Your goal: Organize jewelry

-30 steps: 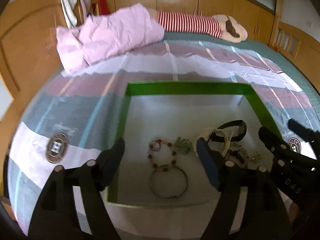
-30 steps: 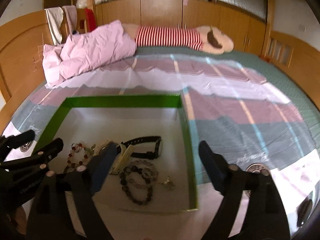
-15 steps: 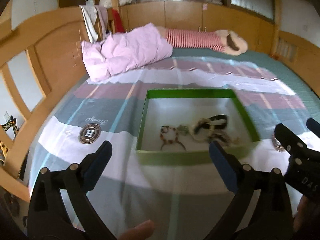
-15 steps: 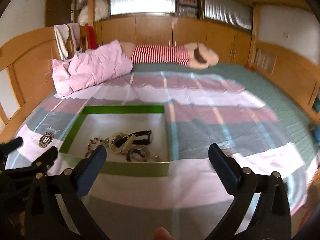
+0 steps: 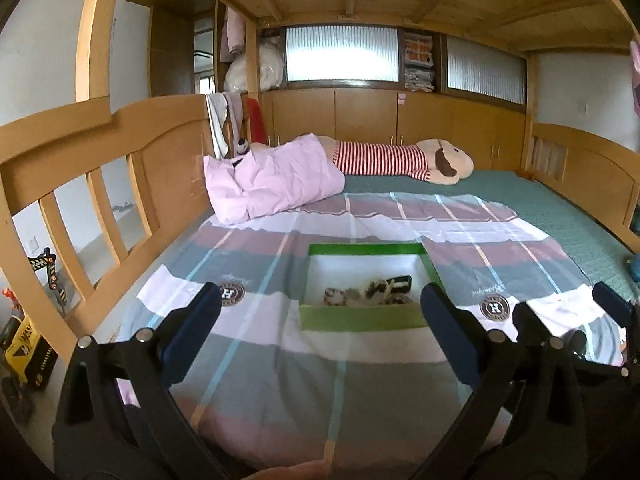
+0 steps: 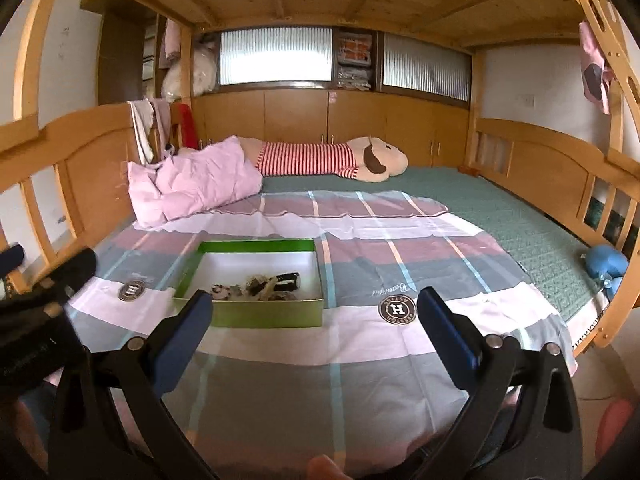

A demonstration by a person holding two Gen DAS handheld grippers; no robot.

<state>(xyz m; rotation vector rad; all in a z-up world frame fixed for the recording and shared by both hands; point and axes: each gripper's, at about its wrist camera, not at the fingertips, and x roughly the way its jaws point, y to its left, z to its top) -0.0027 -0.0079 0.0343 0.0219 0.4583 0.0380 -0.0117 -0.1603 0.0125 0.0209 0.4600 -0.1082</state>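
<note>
A green box [image 5: 362, 318] with a white inside sits on the striped sheet, well ahead of both grippers. Inside it lies a small heap of jewelry [image 5: 368, 292]: bead bracelets and a black watch [image 5: 400, 283], too small to tell apart. My left gripper [image 5: 320, 300] hangs above the sheet, its jaws opening wide with nothing between them. My right gripper [image 6: 314, 302] is open and empty, with the box [image 6: 266, 314] and its jewelry [image 6: 256, 286] ahead to the left. Each gripper shows at the edge of the other's view: right gripper [image 5: 564, 308], left gripper [image 6: 46, 264].
A pink quilt [image 5: 272, 184] and a striped plush toy [image 5: 400, 160] lie at the far end of the bed. Wooden rails [image 5: 100, 184] run along both sides. A blue toy [image 6: 606, 266] rests by the right rail. A yellow toy digger [image 5: 24, 344] stands on the floor at left.
Both grippers have pulled back and up from over the box, which now looks small and far ahead. The jaws of both have spread wider.
</note>
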